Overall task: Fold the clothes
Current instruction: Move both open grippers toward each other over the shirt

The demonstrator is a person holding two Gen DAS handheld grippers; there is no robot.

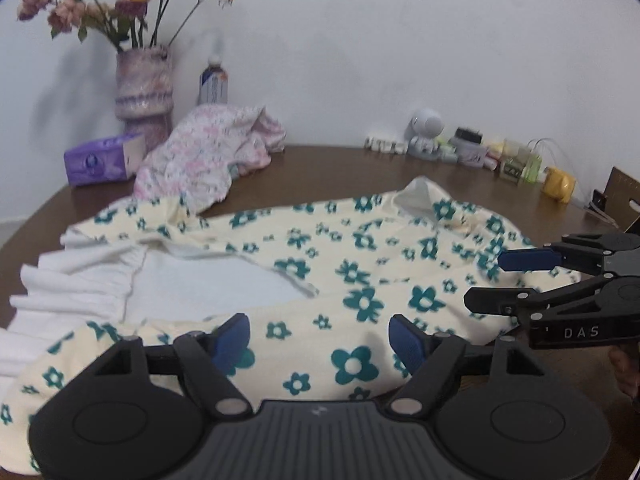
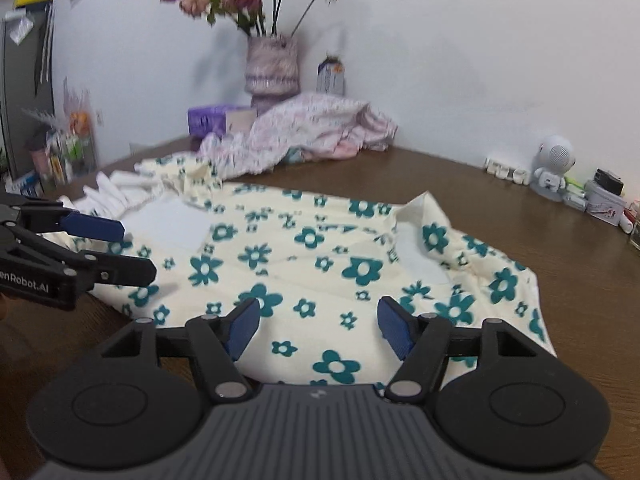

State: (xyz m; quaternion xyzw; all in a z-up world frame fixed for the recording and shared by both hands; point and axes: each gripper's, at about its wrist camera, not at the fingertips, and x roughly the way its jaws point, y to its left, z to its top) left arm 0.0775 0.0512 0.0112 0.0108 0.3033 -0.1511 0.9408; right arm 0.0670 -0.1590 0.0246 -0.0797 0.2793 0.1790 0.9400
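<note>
A cream garment with teal flowers (image 1: 320, 264) (image 2: 320, 256) lies spread on the brown table, its white ruffled hem (image 1: 76, 292) (image 2: 120, 192) at the left. My left gripper (image 1: 320, 338) hovers open over the garment's near edge, nothing between its blue pads. It also shows from the side at the left of the right wrist view (image 2: 120, 252). My right gripper (image 2: 318, 328) is open above the garment's near right part, and its fingers (image 1: 500, 280) reach in from the right in the left wrist view. A crumpled pink floral garment (image 1: 208, 152) (image 2: 312, 132) lies behind.
Against the wall stand a vase of dried flowers (image 1: 144, 88) (image 2: 272, 68), a purple tissue pack (image 1: 100, 160) (image 2: 216, 118) and a bottle (image 1: 213, 84). Small items and a white robot figure (image 1: 426, 132) (image 2: 554, 164) line the table's back right. A cabinet (image 2: 24, 92) stands far left.
</note>
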